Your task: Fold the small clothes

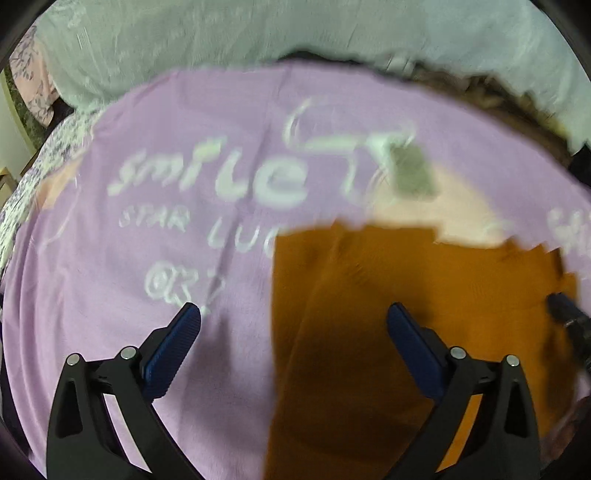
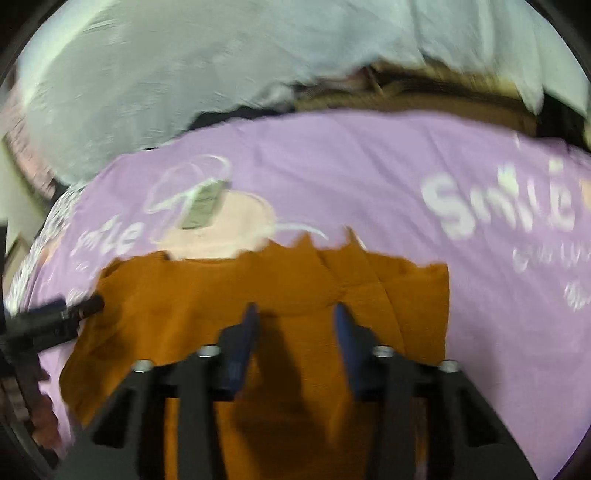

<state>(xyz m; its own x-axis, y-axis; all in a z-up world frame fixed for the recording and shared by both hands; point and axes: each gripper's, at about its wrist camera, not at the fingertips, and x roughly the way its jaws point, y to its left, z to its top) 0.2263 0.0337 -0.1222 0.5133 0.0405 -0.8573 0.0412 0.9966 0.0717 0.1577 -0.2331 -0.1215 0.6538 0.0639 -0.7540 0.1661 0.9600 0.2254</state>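
Note:
An orange garment (image 1: 406,280) lies flat on a lilac printed sheet (image 1: 147,258). My left gripper (image 1: 293,314) is open above the garment's left edge, one finger over the sheet, the other over the cloth. The right gripper's tip (image 1: 563,308) shows at the garment's right side. In the right wrist view the orange garment (image 2: 280,288) fills the middle. My right gripper (image 2: 295,314) is open and empty just above it. The left gripper's tip (image 2: 85,308) rests near the garment's left edge. The view is blurred.
The lilac sheet (image 2: 369,166) carries white "smile" lettering and a peach patch (image 2: 221,229). A pale green crumpled bedcover (image 1: 258,33) lies behind the sheet. A floral cloth (image 1: 22,184) hangs at the far left. Brown fabric (image 2: 443,96) shows at the back.

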